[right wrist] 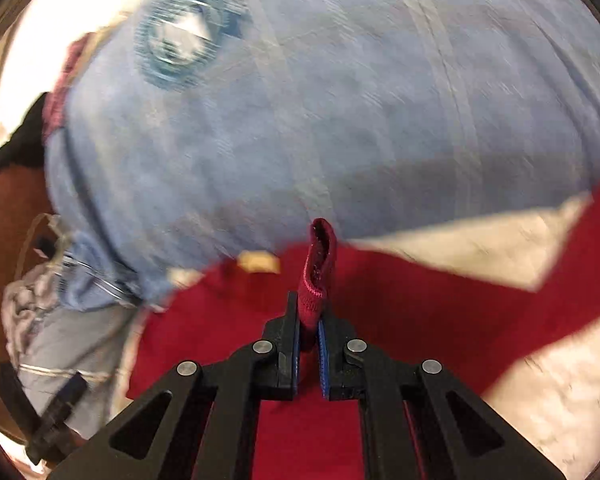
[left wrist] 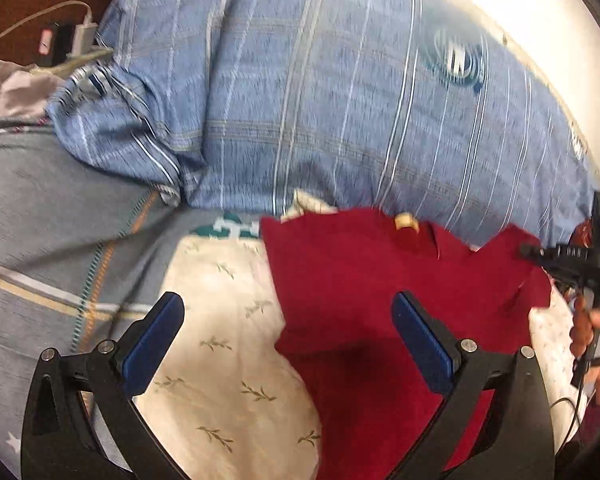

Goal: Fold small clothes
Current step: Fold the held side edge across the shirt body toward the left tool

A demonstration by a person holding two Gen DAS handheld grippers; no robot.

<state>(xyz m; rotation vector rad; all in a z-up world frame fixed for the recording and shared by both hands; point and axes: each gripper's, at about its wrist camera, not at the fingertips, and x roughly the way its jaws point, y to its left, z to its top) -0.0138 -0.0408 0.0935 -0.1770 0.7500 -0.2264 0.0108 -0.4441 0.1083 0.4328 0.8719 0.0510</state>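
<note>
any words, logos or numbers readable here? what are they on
No text can be read in either view.
Round teal emblem on the blue striped pillow: motion-blurred, its white lettering illegible.
Teal and white print at the pillow's lower edge: partly covered, unreadable.
Tan tag at the red garment collar: no legible print.

Motion-blurred blue pillow; red garment cut off below.

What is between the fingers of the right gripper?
A hemmed fold of the red garment, pinched between the fingers, seen in the right wrist view.
</note>
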